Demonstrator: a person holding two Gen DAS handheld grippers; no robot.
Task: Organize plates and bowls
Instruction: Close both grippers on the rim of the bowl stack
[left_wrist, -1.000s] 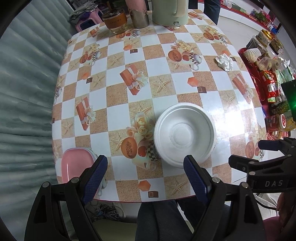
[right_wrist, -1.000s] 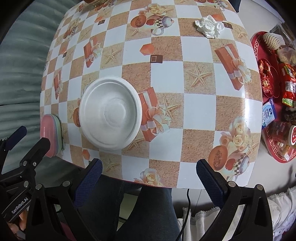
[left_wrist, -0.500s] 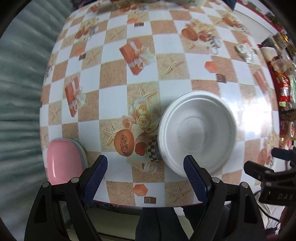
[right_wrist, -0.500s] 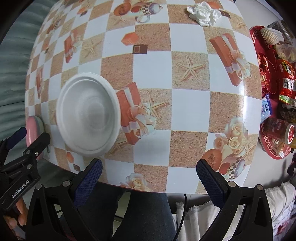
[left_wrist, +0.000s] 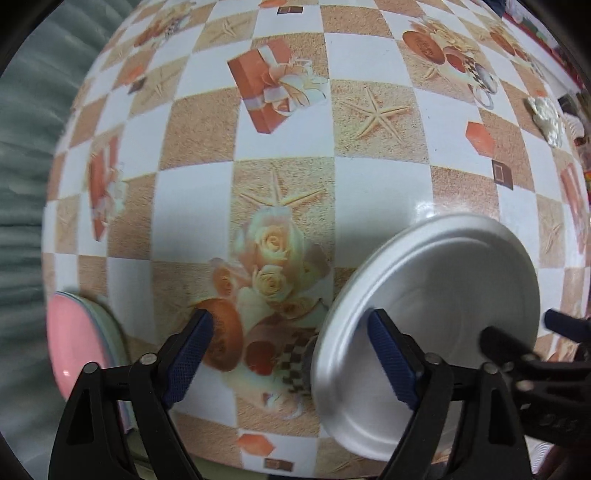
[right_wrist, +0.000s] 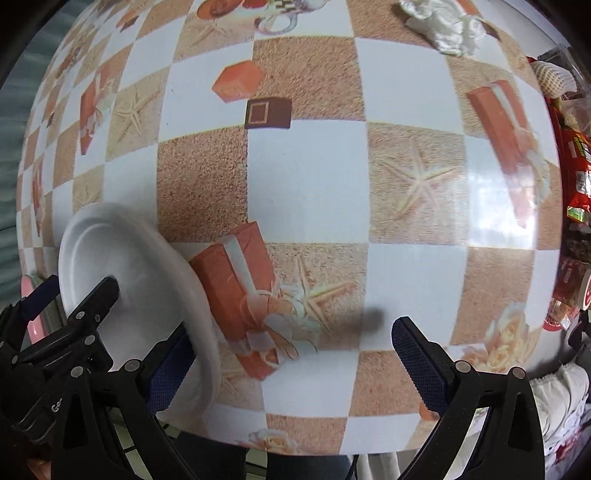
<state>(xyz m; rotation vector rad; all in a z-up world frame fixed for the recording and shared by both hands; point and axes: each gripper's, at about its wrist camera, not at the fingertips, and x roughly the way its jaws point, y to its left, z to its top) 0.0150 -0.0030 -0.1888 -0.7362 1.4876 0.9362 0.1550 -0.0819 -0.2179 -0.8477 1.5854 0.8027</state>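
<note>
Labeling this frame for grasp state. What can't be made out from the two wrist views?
- White plate: its near rim is hidden behind both grippers in both views, so contact can't be judged.
- Pink plate stack: left wrist view, cut off by the left gripper's arm and blurred; the count is unclear.
- Snack packets: right wrist view, cropped at the edge; labels unreadable.
- Right gripper: whether its fingers touch the table is unclear.

I am holding both tongs pointing down at the desk. My left tongs (left_wrist: 288, 354), at the bottom of the left wrist view, are spreading wider, with nothing pressed between the blue pads (left_wrist: 388, 360). My right tongs (right_wrist: 291, 365) are standing wide apart at the bottom of the right wrist view, gripping nothing, their pads (right_wrist: 419, 363) clear.
</note>
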